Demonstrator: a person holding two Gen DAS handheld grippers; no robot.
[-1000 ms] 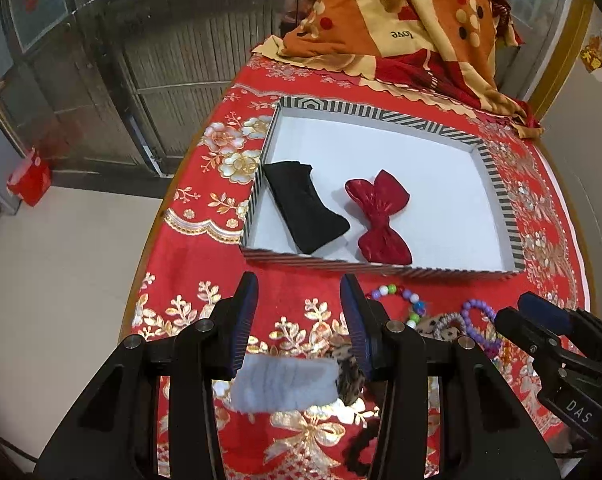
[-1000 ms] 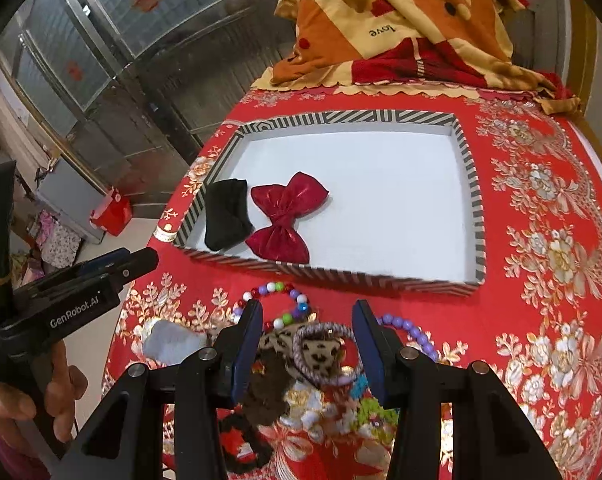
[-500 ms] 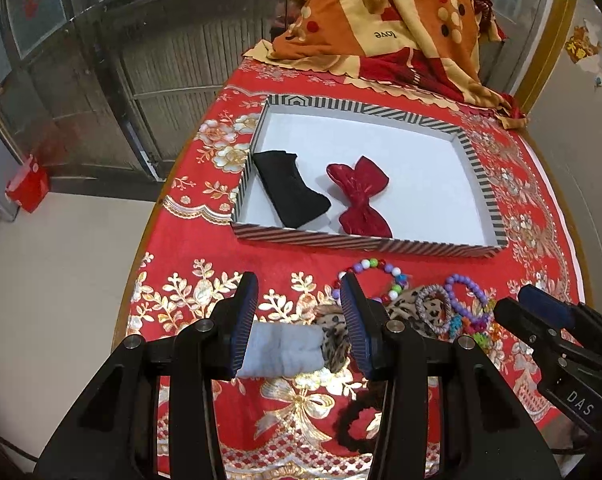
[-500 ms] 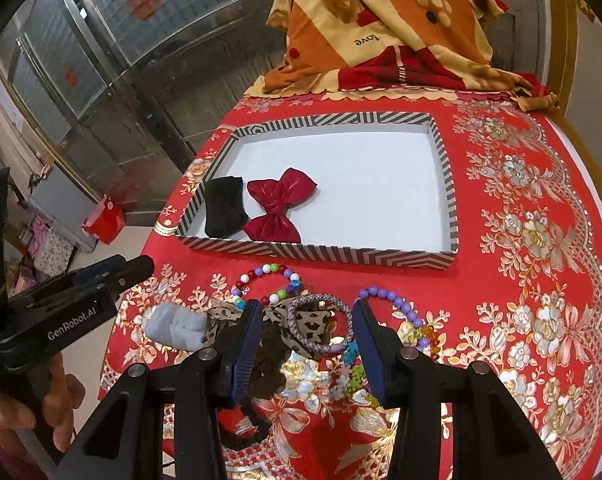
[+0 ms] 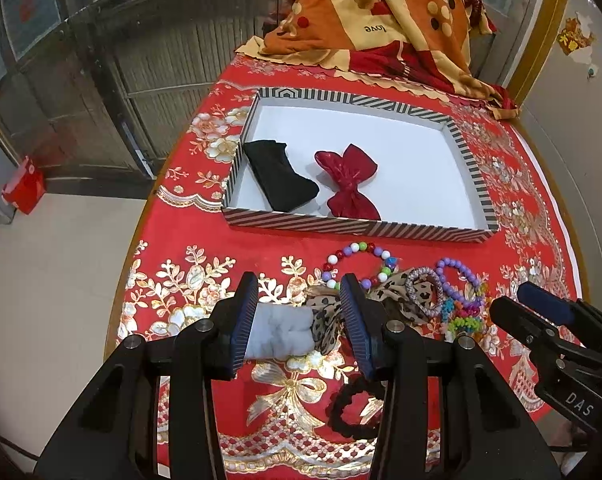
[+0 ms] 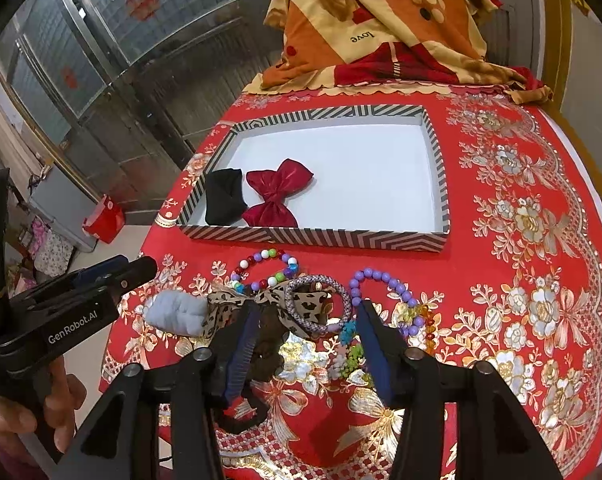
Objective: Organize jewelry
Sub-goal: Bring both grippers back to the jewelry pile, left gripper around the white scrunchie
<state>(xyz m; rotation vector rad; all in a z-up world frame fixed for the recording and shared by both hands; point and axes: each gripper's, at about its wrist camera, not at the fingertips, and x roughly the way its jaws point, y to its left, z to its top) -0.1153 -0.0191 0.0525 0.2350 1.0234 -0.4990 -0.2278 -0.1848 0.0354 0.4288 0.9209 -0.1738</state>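
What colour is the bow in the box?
Shiny dark red bow, clearest in the right wrist view.

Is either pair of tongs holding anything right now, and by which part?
Nothing is held. Both the left tongs and the right tongs stand open above the pile.

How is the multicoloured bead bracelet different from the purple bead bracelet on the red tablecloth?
The multicoloured bead bracelet mixes white, red, green, purple and blue beads; the purple bead bracelet has beads of one lilac colour. In the right wrist view the multicoloured one lies further left and nearer the striped box; the purple one lies beside the right finger of the right gripper. Both are loops of round beads lying flat on the cloth, outside the box.
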